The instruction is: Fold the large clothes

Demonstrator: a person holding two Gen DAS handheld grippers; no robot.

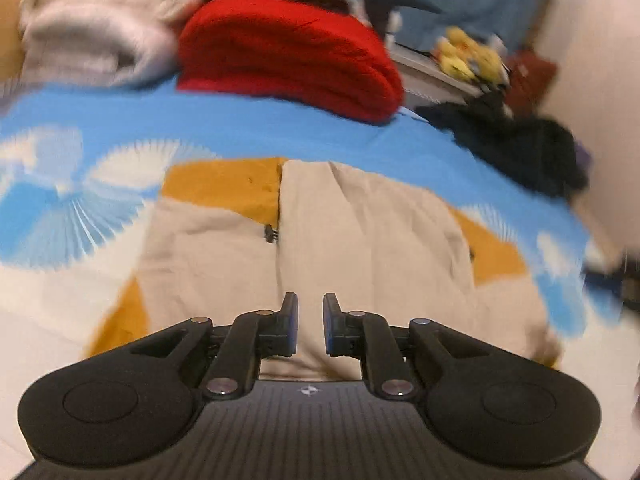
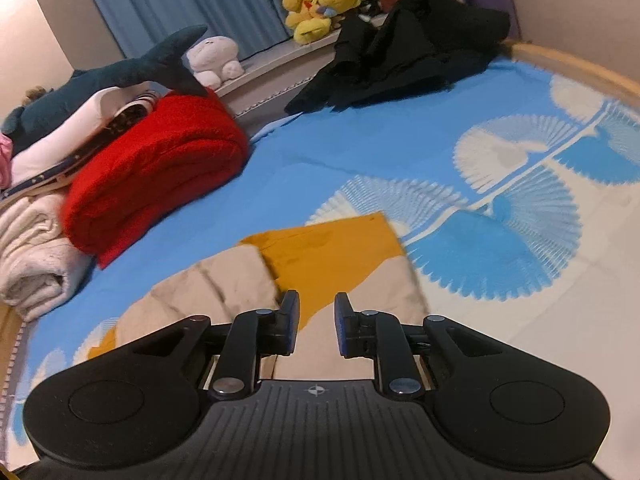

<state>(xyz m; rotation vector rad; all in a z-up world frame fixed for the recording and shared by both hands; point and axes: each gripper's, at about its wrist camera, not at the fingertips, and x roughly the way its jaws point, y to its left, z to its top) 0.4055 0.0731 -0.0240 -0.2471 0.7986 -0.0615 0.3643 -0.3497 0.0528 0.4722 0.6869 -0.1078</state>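
A beige and mustard-yellow garment (image 1: pixel 360 232) lies flat on the blue and white bedspread (image 1: pixel 248 132). It has a dark zip pull near its middle seam. My left gripper (image 1: pixel 310 324) is open and empty, hovering just above the garment's near part. In the right wrist view the same garment (image 2: pixel 320 252) lies below and ahead of my right gripper (image 2: pixel 317 324), which is open and empty above its beige near edge. The left wrist view is blurred by motion.
A folded red blanket (image 2: pixel 160 176) and a rolled white blanket (image 2: pixel 36 264) sit at the back left of the bed. A black clothes heap (image 2: pixel 404 52) lies at the far corner. Plush toys (image 2: pixel 320 8) and a shark plush (image 2: pixel 132 72) line the sill by blue curtains.
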